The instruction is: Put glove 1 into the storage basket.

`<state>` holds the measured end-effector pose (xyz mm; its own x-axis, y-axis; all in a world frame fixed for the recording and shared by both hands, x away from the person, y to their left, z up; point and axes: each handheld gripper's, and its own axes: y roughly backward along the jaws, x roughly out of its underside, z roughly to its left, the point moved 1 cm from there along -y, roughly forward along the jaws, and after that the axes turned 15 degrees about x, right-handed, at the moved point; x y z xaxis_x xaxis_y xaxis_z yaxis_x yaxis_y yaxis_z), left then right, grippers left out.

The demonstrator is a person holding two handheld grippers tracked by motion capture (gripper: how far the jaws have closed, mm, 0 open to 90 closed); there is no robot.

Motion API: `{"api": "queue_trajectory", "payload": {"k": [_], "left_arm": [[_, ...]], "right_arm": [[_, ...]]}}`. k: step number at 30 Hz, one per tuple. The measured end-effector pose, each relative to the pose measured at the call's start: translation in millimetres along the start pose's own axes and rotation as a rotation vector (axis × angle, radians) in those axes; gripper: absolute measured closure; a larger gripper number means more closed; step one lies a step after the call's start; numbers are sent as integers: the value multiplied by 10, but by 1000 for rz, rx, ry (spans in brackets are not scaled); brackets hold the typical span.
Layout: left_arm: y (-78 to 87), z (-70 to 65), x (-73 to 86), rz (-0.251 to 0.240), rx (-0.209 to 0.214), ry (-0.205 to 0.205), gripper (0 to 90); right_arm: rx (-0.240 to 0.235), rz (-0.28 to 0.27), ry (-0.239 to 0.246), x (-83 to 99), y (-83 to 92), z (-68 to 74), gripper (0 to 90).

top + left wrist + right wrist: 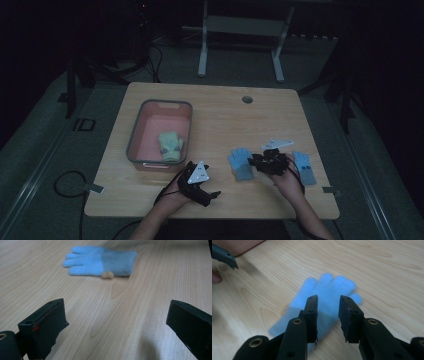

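Find the blue glove (242, 162) flat on the table (220, 120), fingers toward twelve o'clock and cuff toward six in the high view. Place the right gripper (254, 161) just at its three o'clock side, tips aimed at nine, over the glove's edge. Read the same from the right gripper view: right gripper (328, 298) low over the blurred glove (329, 290), fingers fanning to one o'clock, cuff trailing to seven, long axis close to the line of sight. Note jaws parted by a narrow gap, pinching nothing, fabric beyond and beneath them and not between the pads. Judge a closing stroke from nine to three as running across the palm, so a short drop forward and down should catch it.

Count the left gripper (210, 196) as the farther one, at seven o'clock of the glove, spread wide and empty (116, 303), glove (100, 261) well ahead at twelve.

Leave the second blue glove (305, 167) at three o'clock of the right hand, and the pink bin (132, 145) with its yellow-green glove (171, 145) at ten.
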<state>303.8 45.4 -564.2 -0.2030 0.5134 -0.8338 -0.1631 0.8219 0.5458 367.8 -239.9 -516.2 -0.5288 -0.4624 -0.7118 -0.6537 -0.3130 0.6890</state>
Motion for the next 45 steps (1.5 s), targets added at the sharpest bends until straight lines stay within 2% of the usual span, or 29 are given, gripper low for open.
{"api": "queue_trajectory", "payload": {"k": [4, 6, 12, 17, 18, 20, 24, 25, 32, 33, 37, 40, 45], "left_arm": [[0, 1, 3, -1, 1, 2, 26], [1, 2, 4, -3, 1, 6, 26], [0, 1, 4, -1, 0, 4, 26], [1, 2, 4, -4, 2, 7, 27], [2, 3, 4, -4, 3, 8, 27], [1, 2, 4, -4, 5, 7, 27], [6, 4, 7, -4, 7, 8, 27], [8, 6, 7, -5, 7, 9, 27], [6, 1, 7, -4, 6, 7, 27], [8, 6, 7, -4, 8, 11, 27], [10, 10, 8, -6, 11, 13, 27], [8, 7, 8, -4, 11, 10, 27], [19, 15, 11, -13, 16, 14, 35]], "right_arm": [[23, -17, -13, 77, 144, -237, 689], [15, -14, -51, 128, 204, -368, 693], [61, -9, -91, 309, 343, -708, 704], [113, 4, -83, 493, 429, -956, 701], [113, 4, -83, 493, 429, -956, 701], [148, 23, -83, 614, 467, -1104, 664], [158, 22, -80, 671, 486, -1171, 642], [160, 30, -65, 764, 504, -1252, 625], [142, 55, -63, 893, 425, -1313, 624], [144, 63, -81, 931, 383, -1328, 624], [161, 98, -78, 993, 300, -1313, 614], [168, 88, -75, 1003, 292, -1303, 619], [178, 89, -120, 1018, 294, -1300, 801]]}}
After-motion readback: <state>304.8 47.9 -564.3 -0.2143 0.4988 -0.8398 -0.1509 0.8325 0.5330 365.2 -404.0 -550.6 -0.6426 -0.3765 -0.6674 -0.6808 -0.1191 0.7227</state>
